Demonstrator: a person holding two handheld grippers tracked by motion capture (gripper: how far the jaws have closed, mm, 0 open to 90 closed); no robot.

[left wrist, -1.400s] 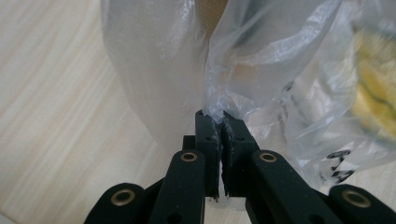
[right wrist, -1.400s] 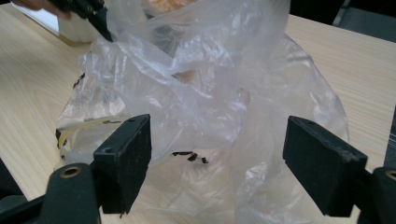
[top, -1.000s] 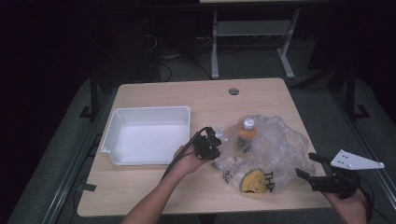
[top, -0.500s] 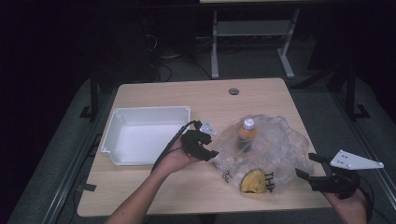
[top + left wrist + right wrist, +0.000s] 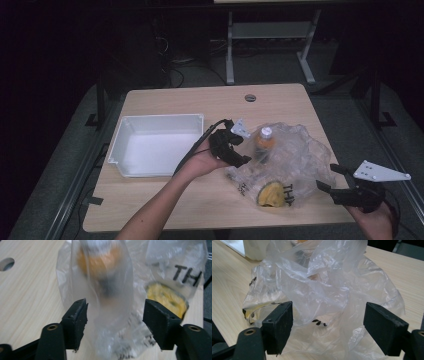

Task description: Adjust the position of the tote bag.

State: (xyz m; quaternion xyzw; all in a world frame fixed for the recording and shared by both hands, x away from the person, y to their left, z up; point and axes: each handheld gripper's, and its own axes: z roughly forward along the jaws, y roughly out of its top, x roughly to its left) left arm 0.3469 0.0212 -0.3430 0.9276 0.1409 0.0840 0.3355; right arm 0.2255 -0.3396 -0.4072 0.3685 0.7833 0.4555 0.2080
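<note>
A crumpled clear plastic bag [image 5: 295,157] lies on the wooden table, with an orange bottle [image 5: 264,143] standing in it and a yellow round thing [image 5: 272,194] at its near edge. My left gripper [image 5: 242,150] hovers at the bag's left side, its jaws having just been opening. In the left gripper view the left gripper [image 5: 115,307] is open, and a loose fold of the bag [image 5: 110,315] rises between the pads without being pressed. My right gripper [image 5: 327,176] stands open at the bag's right side. In the right gripper view the right gripper [image 5: 328,312] faces the bag [image 5: 322,290].
A white empty tray [image 5: 120,150] sits on the table's left half, just behind my left hand. A round cable hole [image 5: 250,97] is near the far edge. The table's right edge runs close to my right hand.
My left gripper has let go of the bag's edge, opened its jaws and risen a little. The bag's left side has settled. My right gripper has stayed put.
</note>
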